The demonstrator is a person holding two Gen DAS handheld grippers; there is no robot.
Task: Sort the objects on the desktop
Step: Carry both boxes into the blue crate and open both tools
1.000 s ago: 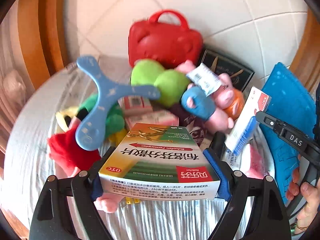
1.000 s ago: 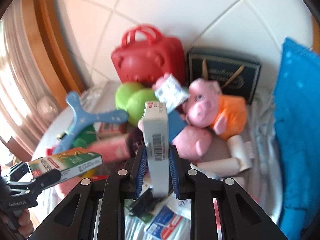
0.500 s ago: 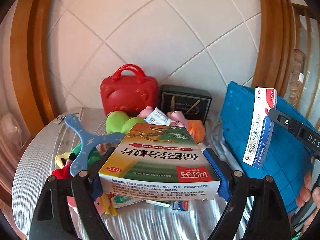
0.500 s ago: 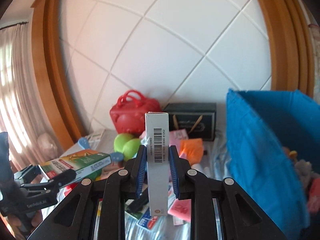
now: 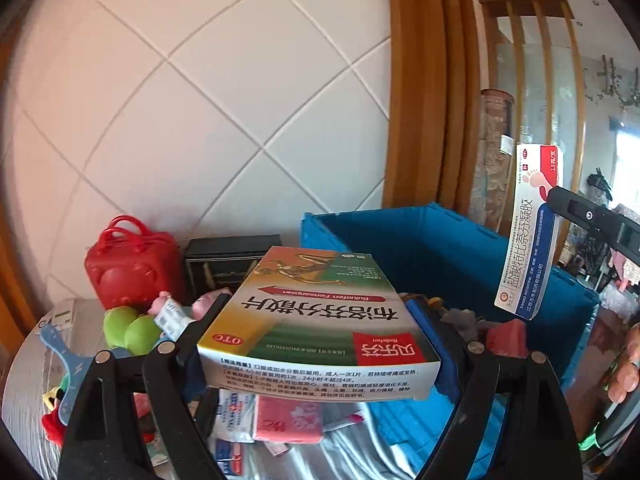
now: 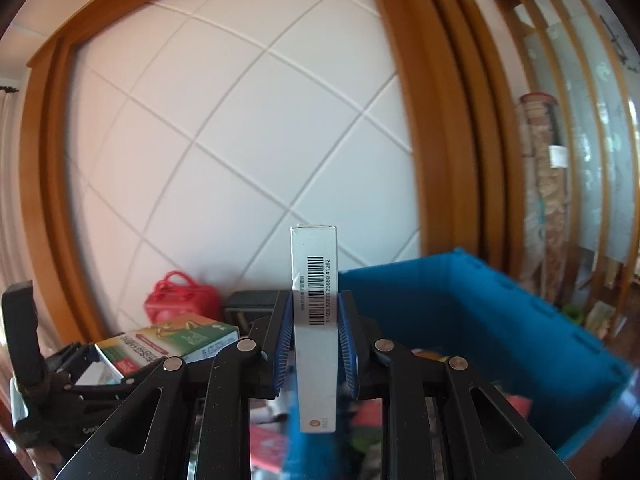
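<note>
My left gripper is shut on a wide green and white medicine box, held flat above the table's clutter. The same box shows low on the left in the right wrist view. My right gripper is shut on a narrow white ointment box, standing on end with its barcode facing me. This narrow box hangs at the right of the left wrist view, over the open blue bin. The bin holds several small items.
A red toy case and a dark box stand against the tiled wall. Green plush, a blue boomerang and packets litter the table. A hand shows at the right edge. Wooden framing rises behind the bin.
Both grippers have risen and swung right with their boxes, from over the toy pile to beside and over the blue bin. Neither grip has changed.
</note>
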